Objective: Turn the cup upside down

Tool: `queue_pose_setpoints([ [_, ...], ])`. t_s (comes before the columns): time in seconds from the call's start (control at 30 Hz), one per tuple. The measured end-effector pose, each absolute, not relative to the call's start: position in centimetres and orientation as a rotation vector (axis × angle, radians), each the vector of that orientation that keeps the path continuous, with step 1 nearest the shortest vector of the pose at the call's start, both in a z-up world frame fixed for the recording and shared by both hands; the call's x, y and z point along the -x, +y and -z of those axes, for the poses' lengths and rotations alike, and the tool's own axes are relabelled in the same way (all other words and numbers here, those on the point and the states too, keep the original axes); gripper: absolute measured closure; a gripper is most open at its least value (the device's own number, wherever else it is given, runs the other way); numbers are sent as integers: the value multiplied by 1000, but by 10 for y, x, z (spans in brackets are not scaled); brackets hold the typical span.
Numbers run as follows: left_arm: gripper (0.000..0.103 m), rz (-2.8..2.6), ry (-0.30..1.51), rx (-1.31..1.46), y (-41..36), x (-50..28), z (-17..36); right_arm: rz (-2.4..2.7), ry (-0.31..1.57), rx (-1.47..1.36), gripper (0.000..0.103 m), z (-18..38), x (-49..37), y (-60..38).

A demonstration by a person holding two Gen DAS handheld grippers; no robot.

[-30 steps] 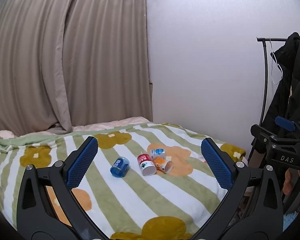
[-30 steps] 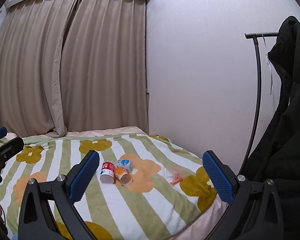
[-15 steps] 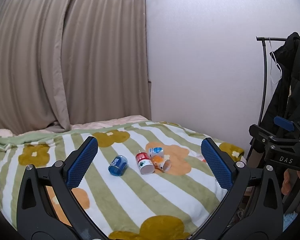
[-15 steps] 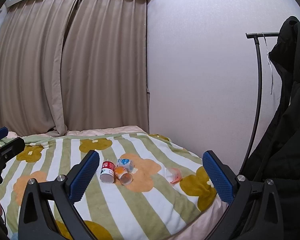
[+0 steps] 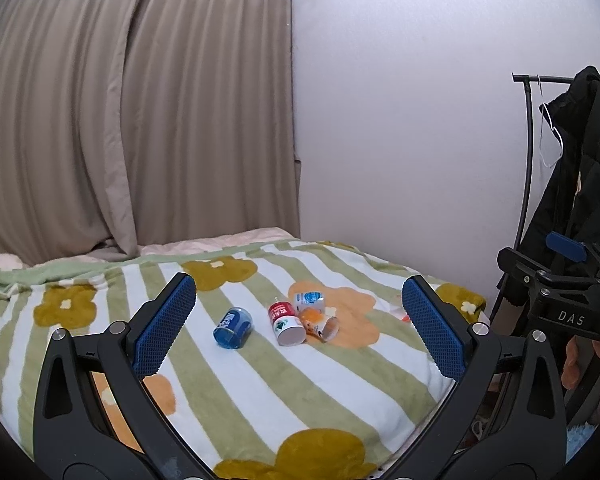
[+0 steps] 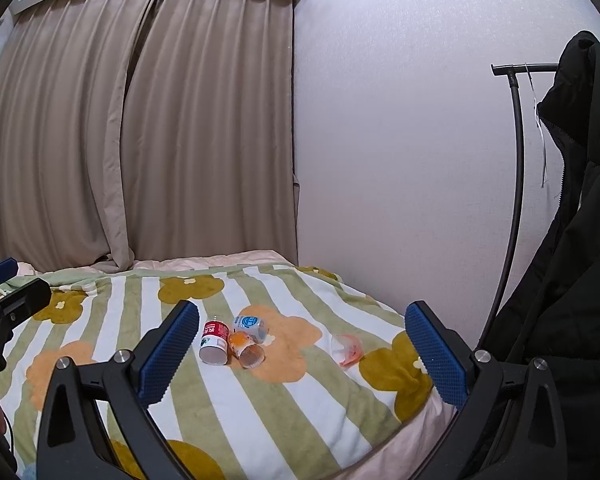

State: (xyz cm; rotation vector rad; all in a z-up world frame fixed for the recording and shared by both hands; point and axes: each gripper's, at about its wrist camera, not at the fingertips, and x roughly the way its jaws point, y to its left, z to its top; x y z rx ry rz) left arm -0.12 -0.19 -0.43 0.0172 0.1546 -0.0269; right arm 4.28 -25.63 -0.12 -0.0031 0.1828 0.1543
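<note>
Several small cups lie on their sides on a striped, flowered bed blanket [image 5: 260, 392]. In the left wrist view a blue cup [image 5: 233, 327] lies left of a red-and-white cup [image 5: 285, 323], a white-and-blue cup [image 5: 309, 301] and an orange cup [image 5: 320, 323]. In the right wrist view the red cup [image 6: 213, 341], white-blue cup [image 6: 251, 325] and orange cup [image 6: 247, 349] cluster together, and a clear pinkish cup [image 6: 347, 349] lies apart to the right. My left gripper [image 5: 300, 330] and right gripper [image 6: 304, 356] are both open, empty and well short of the cups.
Beige curtains [image 5: 120, 120] hang behind the bed and a white wall [image 5: 400, 140] runs along its right side. A black coat [image 6: 572, 280] hangs on a rack at the right, beyond the bed's edge. The right gripper's body [image 5: 556, 288] shows in the left wrist view.
The left wrist view has shifted slightly, so the cups sit a little lower and further left. The right wrist view barely changed. Both grippers stayed open.
</note>
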Motion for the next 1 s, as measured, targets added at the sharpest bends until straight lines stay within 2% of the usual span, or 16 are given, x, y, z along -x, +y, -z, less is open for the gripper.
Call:
queue_pose_setpoints([
  [0.7,0,75,164,-39,-16,-7,-2,-151,201,7,0,7,-45,-263],
  [1.0,0,266,190,-209,-75,-78,-25,-129,225,35,0,17,-65,-306],
])
